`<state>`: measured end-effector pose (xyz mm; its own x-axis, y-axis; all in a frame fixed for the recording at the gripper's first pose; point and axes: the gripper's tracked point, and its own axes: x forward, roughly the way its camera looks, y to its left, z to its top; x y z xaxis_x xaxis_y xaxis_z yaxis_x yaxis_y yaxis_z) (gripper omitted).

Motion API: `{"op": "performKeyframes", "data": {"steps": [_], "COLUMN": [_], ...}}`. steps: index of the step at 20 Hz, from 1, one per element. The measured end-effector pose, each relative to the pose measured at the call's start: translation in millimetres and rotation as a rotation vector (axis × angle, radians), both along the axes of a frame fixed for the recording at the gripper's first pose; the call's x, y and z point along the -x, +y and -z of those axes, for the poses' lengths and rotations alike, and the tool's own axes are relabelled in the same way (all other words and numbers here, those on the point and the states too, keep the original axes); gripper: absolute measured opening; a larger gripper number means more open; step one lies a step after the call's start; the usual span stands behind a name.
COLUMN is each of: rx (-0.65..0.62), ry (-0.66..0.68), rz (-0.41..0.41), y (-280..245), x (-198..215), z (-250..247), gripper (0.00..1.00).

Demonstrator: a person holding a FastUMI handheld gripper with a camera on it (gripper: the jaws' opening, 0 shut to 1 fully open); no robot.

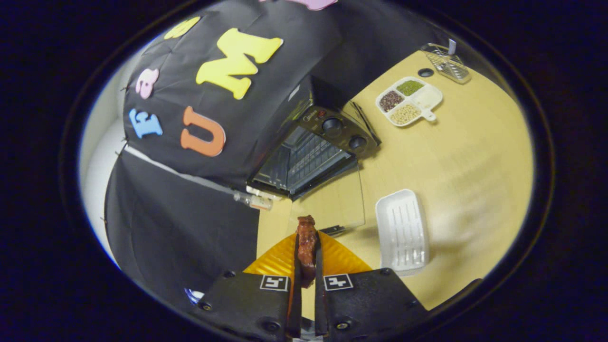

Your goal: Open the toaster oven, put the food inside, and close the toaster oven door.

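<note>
Gripper view: the gripper (307, 247) clamps a reddish-brown piece of meat (306, 244) between both narrow-set fingers (332, 254), holding it above the wooden table (465, 166). Beyond the fingers, the black toaster oven (313, 147) stands with its glass door (332, 199) folded down flat, the wire rack (304, 161) inside exposed. A white ridged tray (403, 232) lies just beside the door. Farther off sit a divided dish of beans and grains (409, 100) and a small wire basket (445, 61).
</note>
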<state>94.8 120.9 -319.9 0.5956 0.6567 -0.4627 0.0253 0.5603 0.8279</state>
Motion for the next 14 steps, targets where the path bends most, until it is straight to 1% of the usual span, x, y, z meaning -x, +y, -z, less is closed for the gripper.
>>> {"op": "performKeyframes", "data": {"steps": [1,4,7,11,13,14], "rx": [-0.041,-0.182,-0.206,-0.241,-0.300,-0.304], "ry": [-0.004,-0.015,-0.040,-0.044,-0.030,-0.021], "rz": [0.034,0.168,0.315,0.451,0.537,0.555], "y": [16,56,79,106,115,122], "x": [-5,-33,-62,-106,-132,-144], "z": [0,0,12,36,43,48], "gripper": [0.14,0.14,0.14,0.14,0.14,0.14]}}
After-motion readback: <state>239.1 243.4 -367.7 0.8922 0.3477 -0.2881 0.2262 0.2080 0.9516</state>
